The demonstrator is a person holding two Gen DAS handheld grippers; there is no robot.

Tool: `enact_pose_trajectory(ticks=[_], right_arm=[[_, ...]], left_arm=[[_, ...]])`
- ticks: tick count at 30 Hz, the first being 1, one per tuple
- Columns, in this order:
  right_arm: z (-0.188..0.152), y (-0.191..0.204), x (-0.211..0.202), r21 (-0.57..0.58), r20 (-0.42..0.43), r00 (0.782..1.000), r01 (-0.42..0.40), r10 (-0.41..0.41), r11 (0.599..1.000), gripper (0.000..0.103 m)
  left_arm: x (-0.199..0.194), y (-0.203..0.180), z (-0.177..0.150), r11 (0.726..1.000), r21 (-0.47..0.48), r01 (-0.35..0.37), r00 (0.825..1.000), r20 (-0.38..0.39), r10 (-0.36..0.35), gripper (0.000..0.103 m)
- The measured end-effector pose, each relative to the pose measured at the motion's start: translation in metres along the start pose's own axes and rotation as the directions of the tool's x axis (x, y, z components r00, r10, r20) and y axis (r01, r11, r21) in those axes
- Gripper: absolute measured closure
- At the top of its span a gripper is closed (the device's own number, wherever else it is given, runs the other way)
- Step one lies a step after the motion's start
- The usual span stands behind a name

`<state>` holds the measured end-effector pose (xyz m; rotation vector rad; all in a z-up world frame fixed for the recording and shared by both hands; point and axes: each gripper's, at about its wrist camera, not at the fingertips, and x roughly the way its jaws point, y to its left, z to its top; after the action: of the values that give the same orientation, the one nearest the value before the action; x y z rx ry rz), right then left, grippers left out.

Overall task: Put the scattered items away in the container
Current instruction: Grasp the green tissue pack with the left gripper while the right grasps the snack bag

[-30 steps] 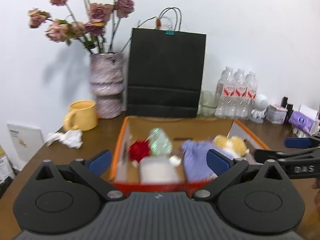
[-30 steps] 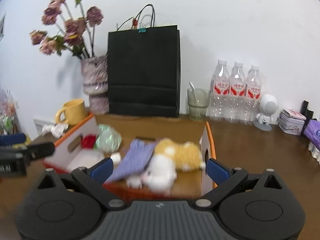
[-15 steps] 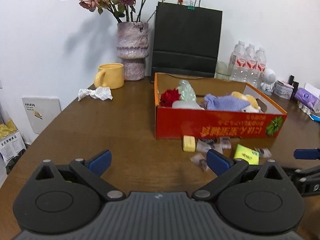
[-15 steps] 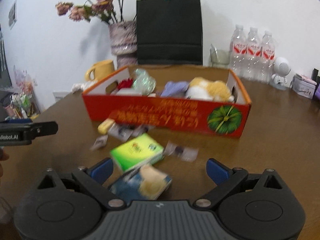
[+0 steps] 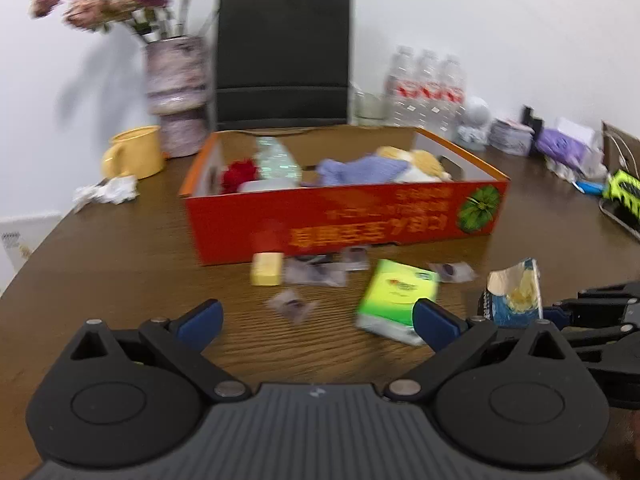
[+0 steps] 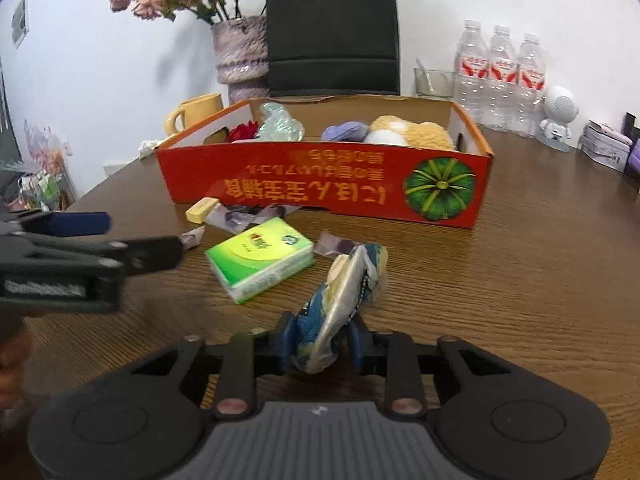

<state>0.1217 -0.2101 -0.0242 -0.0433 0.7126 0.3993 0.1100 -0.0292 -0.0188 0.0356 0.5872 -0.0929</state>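
Note:
An orange cardboard box stands on the brown table and holds a plush toy, purple cloth, a red flower and a plastic bag. In front of it lie a green tissue pack, a yellow eraser and several small wrappers. My right gripper is shut on a blue snack packet just above the table. My left gripper is open and empty, short of the wrappers; it also shows in the right wrist view.
Behind the box stand a black paper bag, a flower vase, a yellow mug, water bottles and a small white robot figure. Crumpled paper lies left of the box. Small boxes line the right edge.
Both grippers dropped from above the box to the table in front of it. My right gripper closed on the blue snack packet and lifted its end up.

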Motion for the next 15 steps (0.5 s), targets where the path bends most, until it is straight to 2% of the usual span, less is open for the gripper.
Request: enact_pose_trajectory(ticks=[6,7,9,11,12,14,15], right_arm=[[-0.006,-0.022,-0.009,0.034,0.015,1.000,0.004,-0.004,0.999,0.086],[-0.007,-0.025,-0.009,0.039,0.017,1.000,0.003,-0.004,0.999,0.086],[-0.008,-0.030,-0.010,0.051,0.020,1.000,-0.002,0.001,0.999,0.086],[-0.009,-0.034,-0.010,0.059,0.023,1.000,-0.009,0.007,0.998,0.086],[-0.009,-0.034,-0.011,0.061,0.025,1.000,-0.011,0.009,0.998,0.086],[-0.010,-0.035,-0.010,0.060,0.029,0.999,-0.015,0.013,0.998,0.086],[-0.010,-0.035,-0.010,0.059,0.031,0.999,-0.016,0.014,0.998,0.086]], left_arm=[[0.030,-0.039,0.002,0.992,0.127,0.011,1.000,-0.027,-0.008,0.000],[0.034,-0.043,0.001,0.990,0.140,0.009,0.999,-0.034,-0.004,0.003],[0.043,-0.047,0.002,0.988,0.154,0.008,0.999,-0.051,0.000,0.012],[0.051,-0.048,0.003,0.989,0.148,0.014,0.997,-0.072,-0.003,0.027],[0.054,-0.048,0.003,0.990,0.139,0.021,0.996,-0.086,-0.009,0.031],[0.056,-0.045,0.004,0.993,0.109,0.052,0.995,-0.090,-0.042,0.050],[0.056,-0.044,0.004,0.993,0.098,0.064,0.994,-0.094,-0.054,0.051]])
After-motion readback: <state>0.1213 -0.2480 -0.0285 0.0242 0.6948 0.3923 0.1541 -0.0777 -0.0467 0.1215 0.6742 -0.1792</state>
